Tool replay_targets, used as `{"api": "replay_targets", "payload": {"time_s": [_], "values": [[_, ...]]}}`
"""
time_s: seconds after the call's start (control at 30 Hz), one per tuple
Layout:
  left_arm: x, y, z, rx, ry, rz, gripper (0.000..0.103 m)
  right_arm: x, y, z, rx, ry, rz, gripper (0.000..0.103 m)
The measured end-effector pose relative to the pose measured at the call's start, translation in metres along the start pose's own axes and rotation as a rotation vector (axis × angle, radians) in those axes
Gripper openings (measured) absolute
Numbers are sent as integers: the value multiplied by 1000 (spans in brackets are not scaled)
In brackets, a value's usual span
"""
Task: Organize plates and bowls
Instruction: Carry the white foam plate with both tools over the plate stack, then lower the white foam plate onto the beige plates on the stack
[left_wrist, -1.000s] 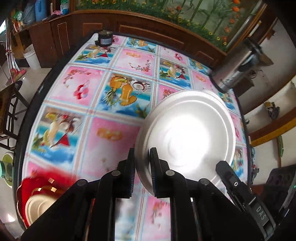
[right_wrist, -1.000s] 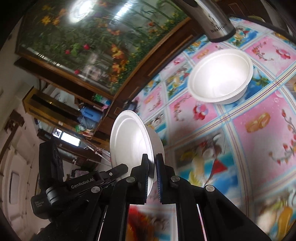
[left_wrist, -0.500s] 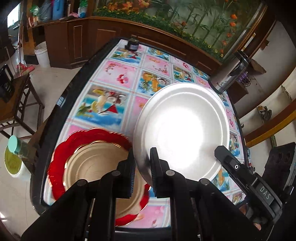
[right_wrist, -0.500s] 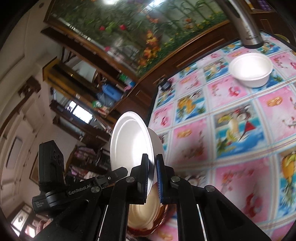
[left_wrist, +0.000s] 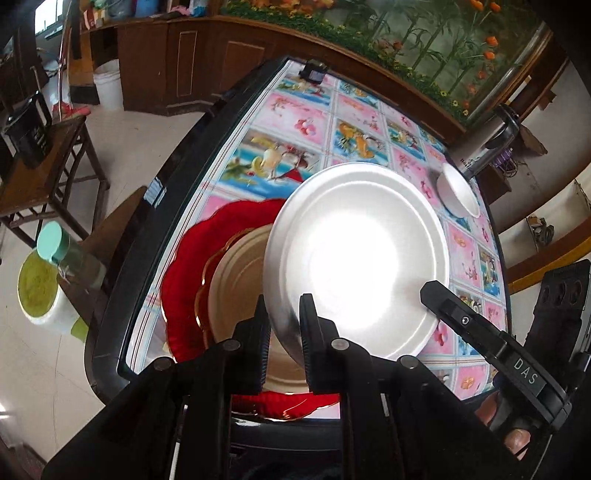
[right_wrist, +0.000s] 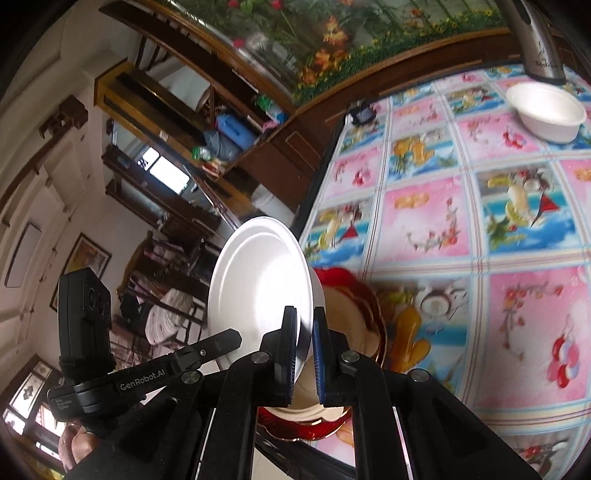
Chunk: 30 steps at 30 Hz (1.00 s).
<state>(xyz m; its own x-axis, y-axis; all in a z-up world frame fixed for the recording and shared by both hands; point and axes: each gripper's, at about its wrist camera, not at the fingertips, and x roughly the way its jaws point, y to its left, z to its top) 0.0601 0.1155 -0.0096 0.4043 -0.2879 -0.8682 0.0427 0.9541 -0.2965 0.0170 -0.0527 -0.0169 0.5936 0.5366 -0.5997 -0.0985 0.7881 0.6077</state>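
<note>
Gripper-wise, the left gripper (left_wrist: 282, 345) is clamped on a silver plate (left_wrist: 356, 262) and the right gripper (right_wrist: 304, 354) on a white plate (right_wrist: 258, 288), both above the red-and-cream stack (left_wrist: 218, 273) at the counter (right_wrist: 461, 229) edge, unstacked yet, with a white bowl (right_wrist: 546, 110) left at two o'clock.

Dark-rimmed table (left_wrist: 155, 236) under fruit-patterned cloth (right_wrist: 443, 229), bearing red plate (left_wrist: 195, 266), white bowl (right_wrist: 546, 110), steel flask (left_wrist: 484, 151).

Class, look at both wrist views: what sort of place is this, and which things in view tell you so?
Most likely a lived-in home dining room. A table with a fruit-patterned cover carries a white bowl and a red plate. Dark wooden cabinets line the wall, and cluttered shelves stand behind.
</note>
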Motion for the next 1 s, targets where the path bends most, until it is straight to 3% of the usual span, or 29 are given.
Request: {"api": "replay_targets", "payload": {"time_s": [0.47,0.77,1.0], "values": [[18,21,-16,-34,56,7,13,32,-10,-21,-10,93,-32,9],[20,18,-18,-13,58,34,13,41,-10,-26,-25,111,-61,12],[14,23,-17,-23,53,14,13,40,-6,-27,-64,112,-74,15]]}}
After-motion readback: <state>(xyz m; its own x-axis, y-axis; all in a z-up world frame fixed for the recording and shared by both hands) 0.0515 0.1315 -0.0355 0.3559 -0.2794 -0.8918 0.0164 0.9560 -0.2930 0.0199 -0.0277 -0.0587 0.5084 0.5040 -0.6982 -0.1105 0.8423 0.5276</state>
